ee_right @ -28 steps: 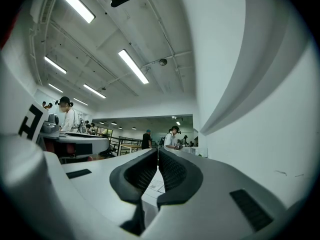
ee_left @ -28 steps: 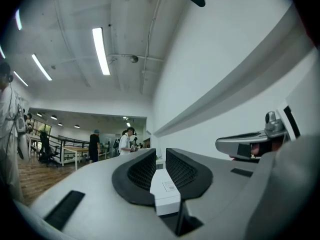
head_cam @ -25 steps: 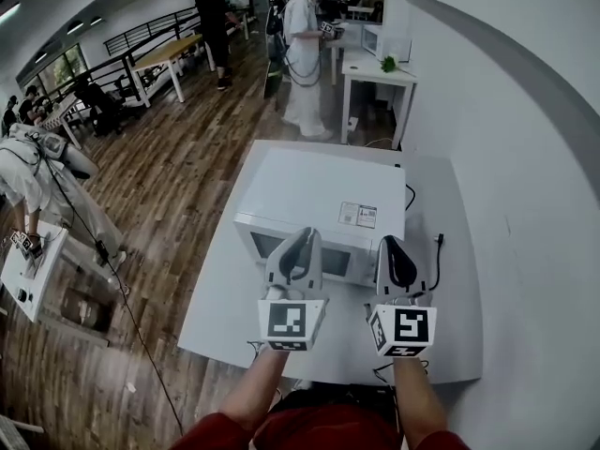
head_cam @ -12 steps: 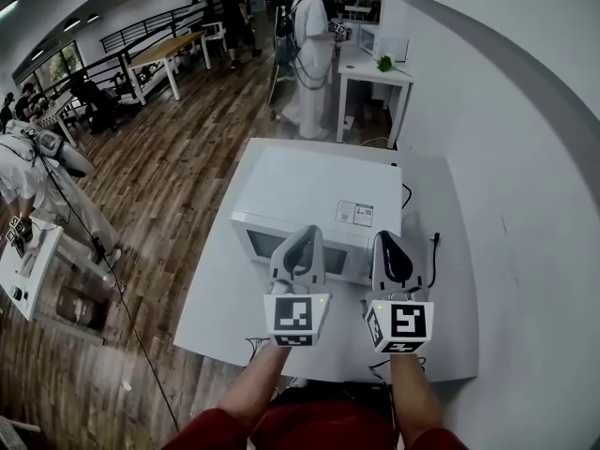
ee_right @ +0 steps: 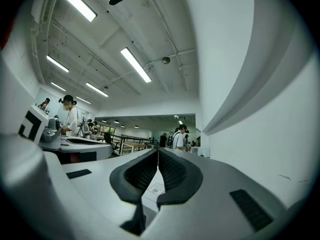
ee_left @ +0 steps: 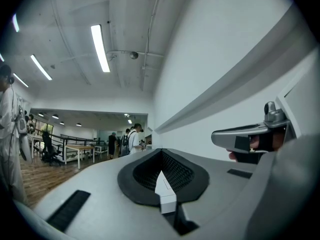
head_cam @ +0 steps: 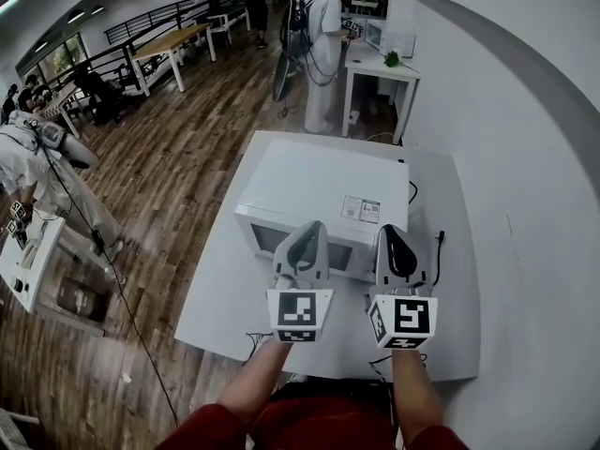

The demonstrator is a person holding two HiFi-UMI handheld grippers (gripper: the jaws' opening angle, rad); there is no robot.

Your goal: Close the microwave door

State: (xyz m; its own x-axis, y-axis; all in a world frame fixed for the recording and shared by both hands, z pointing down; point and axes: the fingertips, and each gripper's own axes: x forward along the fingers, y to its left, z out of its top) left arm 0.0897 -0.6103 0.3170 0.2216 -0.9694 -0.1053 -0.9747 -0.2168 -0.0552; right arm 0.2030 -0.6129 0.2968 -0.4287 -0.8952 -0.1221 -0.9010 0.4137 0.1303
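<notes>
Microwave (head_cam: 323,204), white and boxy, sits on a white table (head_cam: 220,298) that stands against a pale wall (head_cam: 511,157). Its front faces the person. The microwave door (head_cam: 267,240) lies flush with the front, its dark window showing to the left of the grippers. A printed label (head_cam: 359,210) is stuck on the top panel near the front right corner. A black cable (head_cam: 437,251) trails on the table just to the right of the microwave.

Both grippers are held side by side just in front of the microwave's face, pointing at it roughly level. The left gripper (head_cam: 307,228) is before the door's right part, and its jaws are pressed together with nothing between them. In the left gripper view (ee_left: 161,153) the ribbed pads meet at the tips, and a strip of white microwave shows through the gap lower down. The right gripper (head_cam: 390,230) is before the right end of the front. Its jaws are likewise closed on nothing, and in the right gripper view (ee_right: 158,151) the label shows below the meeting tips. I cannot tell whether either tip touches the microwave.

Each gripper carries a marker cube (head_cam: 300,315) at its near end, above the person's bare forearms (head_cam: 258,382).

Beyond the table lies a wooden floor (head_cam: 169,176). A person in white (head_cam: 323,45) stands at another white table with a small green plant (head_cam: 391,59).
</notes>
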